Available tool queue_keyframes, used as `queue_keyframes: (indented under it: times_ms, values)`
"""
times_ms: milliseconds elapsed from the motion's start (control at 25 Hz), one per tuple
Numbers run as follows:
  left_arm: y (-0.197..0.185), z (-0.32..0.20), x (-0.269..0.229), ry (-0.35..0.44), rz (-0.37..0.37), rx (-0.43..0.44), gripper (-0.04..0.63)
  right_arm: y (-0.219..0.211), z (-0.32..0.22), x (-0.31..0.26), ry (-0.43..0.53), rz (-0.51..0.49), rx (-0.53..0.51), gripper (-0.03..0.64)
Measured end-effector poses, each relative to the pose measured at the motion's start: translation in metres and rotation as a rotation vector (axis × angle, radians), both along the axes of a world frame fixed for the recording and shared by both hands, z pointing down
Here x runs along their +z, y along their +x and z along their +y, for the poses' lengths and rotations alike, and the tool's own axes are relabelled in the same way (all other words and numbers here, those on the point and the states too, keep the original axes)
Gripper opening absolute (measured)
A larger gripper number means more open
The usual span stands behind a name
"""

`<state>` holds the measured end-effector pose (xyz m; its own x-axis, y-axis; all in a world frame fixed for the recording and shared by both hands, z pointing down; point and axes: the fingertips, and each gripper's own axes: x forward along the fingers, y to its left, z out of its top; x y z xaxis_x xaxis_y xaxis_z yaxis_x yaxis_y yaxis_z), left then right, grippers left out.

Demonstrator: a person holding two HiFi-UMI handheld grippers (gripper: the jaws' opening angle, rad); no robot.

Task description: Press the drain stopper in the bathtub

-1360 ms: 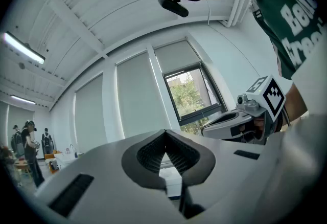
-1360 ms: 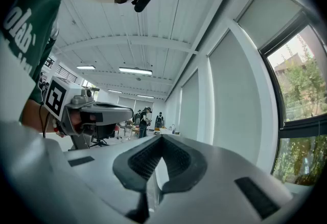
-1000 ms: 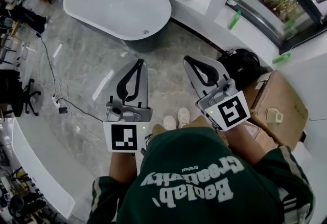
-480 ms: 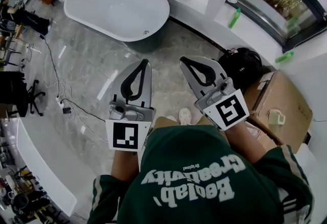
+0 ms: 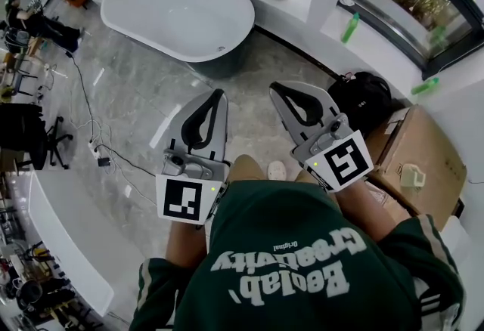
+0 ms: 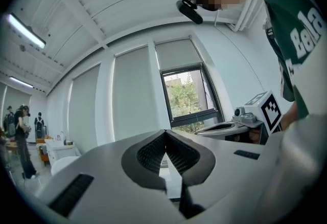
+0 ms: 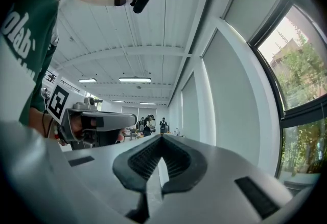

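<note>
The left gripper (image 6: 164, 132) has its jaws clenched: in the left gripper view the ribbed black pads (image 6: 148, 154) meet at the tip, with only a narrow slot further back and nothing caught between them. The right gripper (image 7: 162, 137) is the same, its jaws pressed together at the tip and empty. From the head view both grippers are held out level in front of the person, side by side and a little apart, each with its marker cube (image 5: 184, 199) at the rear, near the wrist. Neither touches anything; both hang in the air above the grey marbled floor (image 5: 128, 88). The white bathtub (image 5: 178, 8) stands well ahead of them, towards the upper left of the head view, and the drain stopper (image 5: 221, 49) shows as a small dark dot on the tub's bottom, near the end closest to the person, well apart from both grippers. A black cable (image 5: 89, 106) trails across the floor on the left. On the right, a black bag (image 5: 370, 99) lies just beside a cardboard box (image 5: 427, 148), and a green bottle (image 5: 349, 27) stands on the white ledge under the window. The person's green sweatshirt (image 5: 287, 261) fills the bottom of the head view, and a light shoe (image 5: 277, 169) peeks out below the grippers.
</note>
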<state>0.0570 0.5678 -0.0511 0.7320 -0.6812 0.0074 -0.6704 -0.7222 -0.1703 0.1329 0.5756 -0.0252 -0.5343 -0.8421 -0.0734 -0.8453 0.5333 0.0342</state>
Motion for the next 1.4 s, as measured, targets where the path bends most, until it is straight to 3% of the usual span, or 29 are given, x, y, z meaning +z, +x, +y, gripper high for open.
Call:
queue_keyframes:
  times_ms: [640,1160,1400]
  values:
    - [0.0,0.0,0.003,0.004,-0.021,-0.02,0.009,0.009,-0.008,0.004,-0.018,-0.021,-0.016,0.011]
    - [0.019,-0.031,0.021,0.013,0.008,0.022,0.009,0.012,-0.036,0.017,-0.005,0.025,-0.031,0.011]
    - [0.02,-0.052,0.03,0.035,-0.032,0.017,0.009,0.012,-0.055,0.022,-0.006,0.03,-0.02,0.011]
